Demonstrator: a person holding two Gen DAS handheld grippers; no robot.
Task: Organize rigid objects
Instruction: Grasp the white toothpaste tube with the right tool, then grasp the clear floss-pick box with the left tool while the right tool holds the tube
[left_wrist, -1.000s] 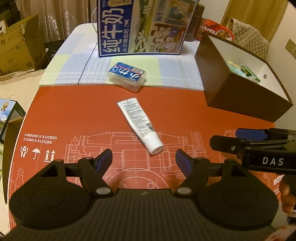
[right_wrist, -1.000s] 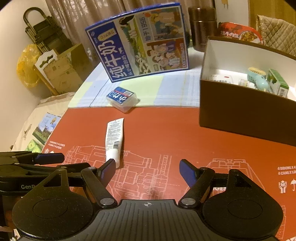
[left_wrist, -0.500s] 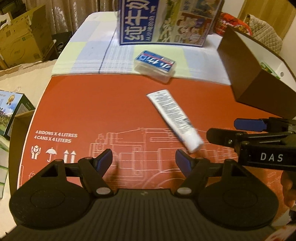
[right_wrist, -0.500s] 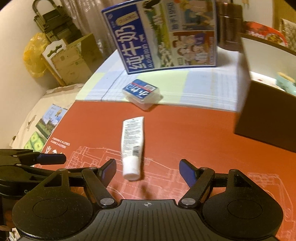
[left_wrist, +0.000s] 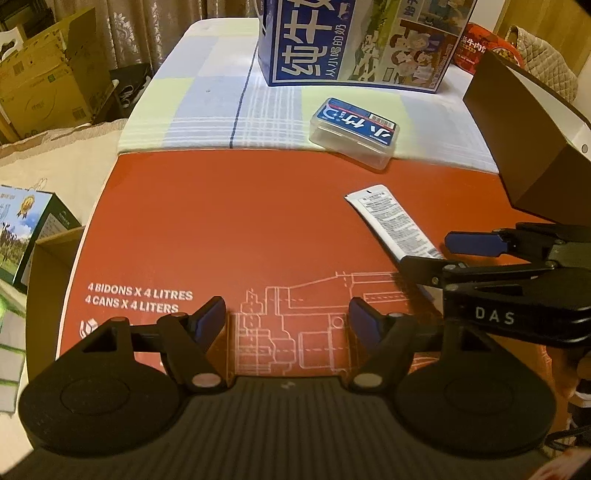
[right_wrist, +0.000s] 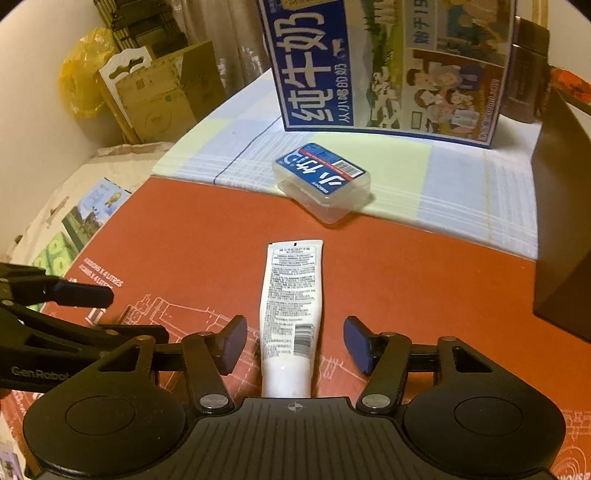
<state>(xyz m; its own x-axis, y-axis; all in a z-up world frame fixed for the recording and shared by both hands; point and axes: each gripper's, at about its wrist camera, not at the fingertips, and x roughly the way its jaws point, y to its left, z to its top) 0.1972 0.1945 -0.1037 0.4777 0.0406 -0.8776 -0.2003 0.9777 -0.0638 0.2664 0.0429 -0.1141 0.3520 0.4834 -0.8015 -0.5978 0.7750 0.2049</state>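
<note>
Straddling the white tube (right_wrist: 290, 314) on the red tabletop (right_wrist: 406, 273), the right tongs (right_wrist: 295, 345) stood wide; the left tongs (left_wrist: 287, 320) likewise gaped, empty.

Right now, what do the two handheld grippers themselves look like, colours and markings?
Both are matte black with round disc housings and ribbed bodies. The left gripper has blue-padded fingers; the right gripper matches, with "DAS" lettering on its side. The left one's side reads "GenRobot".
</note>
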